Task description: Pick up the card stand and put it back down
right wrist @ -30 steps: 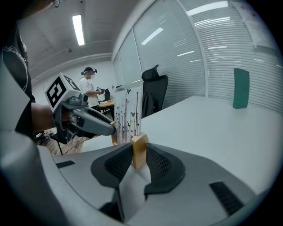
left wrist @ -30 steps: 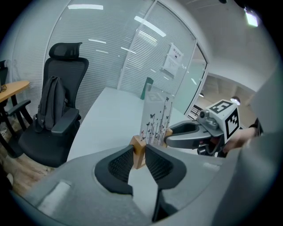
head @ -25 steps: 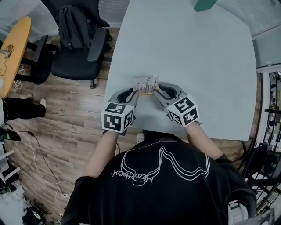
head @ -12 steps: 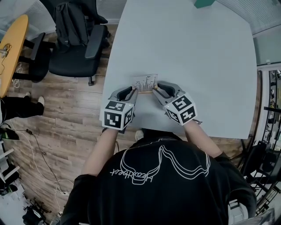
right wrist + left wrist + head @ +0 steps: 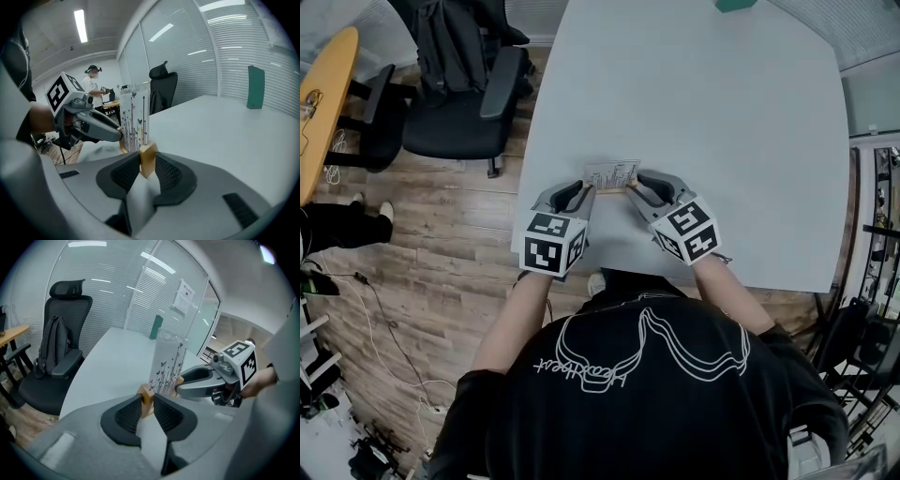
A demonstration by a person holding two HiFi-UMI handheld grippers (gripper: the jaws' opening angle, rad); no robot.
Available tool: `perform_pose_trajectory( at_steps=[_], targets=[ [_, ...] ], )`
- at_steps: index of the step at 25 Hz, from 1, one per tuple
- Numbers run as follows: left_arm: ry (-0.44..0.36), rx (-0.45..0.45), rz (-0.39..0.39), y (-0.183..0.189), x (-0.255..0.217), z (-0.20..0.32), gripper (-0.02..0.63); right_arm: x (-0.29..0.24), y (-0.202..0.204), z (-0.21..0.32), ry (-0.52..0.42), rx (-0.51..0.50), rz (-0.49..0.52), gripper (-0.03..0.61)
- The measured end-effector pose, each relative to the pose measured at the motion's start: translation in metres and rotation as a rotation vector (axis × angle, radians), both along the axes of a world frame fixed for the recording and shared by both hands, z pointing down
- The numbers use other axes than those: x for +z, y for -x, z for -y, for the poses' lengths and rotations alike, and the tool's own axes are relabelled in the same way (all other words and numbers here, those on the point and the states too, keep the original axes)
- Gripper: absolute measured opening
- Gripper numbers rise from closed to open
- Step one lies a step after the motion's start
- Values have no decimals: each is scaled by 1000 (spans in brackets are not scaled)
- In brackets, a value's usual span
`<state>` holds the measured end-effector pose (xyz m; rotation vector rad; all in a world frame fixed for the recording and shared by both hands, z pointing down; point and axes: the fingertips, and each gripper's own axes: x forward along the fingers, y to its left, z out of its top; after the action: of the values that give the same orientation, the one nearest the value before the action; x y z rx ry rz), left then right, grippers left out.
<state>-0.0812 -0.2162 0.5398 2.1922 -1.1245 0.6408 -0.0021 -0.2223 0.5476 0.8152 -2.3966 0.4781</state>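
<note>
The card stand [image 5: 612, 175] sits near the front edge of the pale table [image 5: 703, 112], just ahead of the person, with a gripper at each end. The left gripper [image 5: 584, 194] is clamped on the left end of the stand's wooden base [image 5: 146, 397], its dark ribbed pads pressing on the block from both sides. The right gripper [image 5: 635, 190] is clamped the same way on the opposite end. An upright clear panel printed with butterflies and stems rises from the base between the two tools. Whether the base rests on the table or hangs just above it cannot be told. A green upright object [image 5: 255, 87] stands at the far edge of the table, well apart from the stand. Off the table to the left, a black office chair [image 5: 469, 103] carrying a dark backpack [image 5: 445, 37] stands on the wooden floor [image 5: 441, 244], with a yellow tabletop [image 5: 323, 103] further left. A glass wall with blinds [image 5: 108, 296] runs behind the table, and another person [image 5: 92, 82] stands in the background.
</note>
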Motion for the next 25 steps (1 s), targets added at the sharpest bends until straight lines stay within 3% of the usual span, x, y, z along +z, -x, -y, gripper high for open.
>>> perform_pose_trajectory(
  at_steps=[13,16,25],
  targets=[
    [-10,-7,-1,-1,1,-1,87,-3,1,0,-1,29,41,139],
    [-21,-20,-6,3,-1,2,114,-9,0,4,-13,48,60,164],
    [-64,-34,-103,6,-33,-15,137,-54,-11,-2,-63,110,155,168]
  ],
)
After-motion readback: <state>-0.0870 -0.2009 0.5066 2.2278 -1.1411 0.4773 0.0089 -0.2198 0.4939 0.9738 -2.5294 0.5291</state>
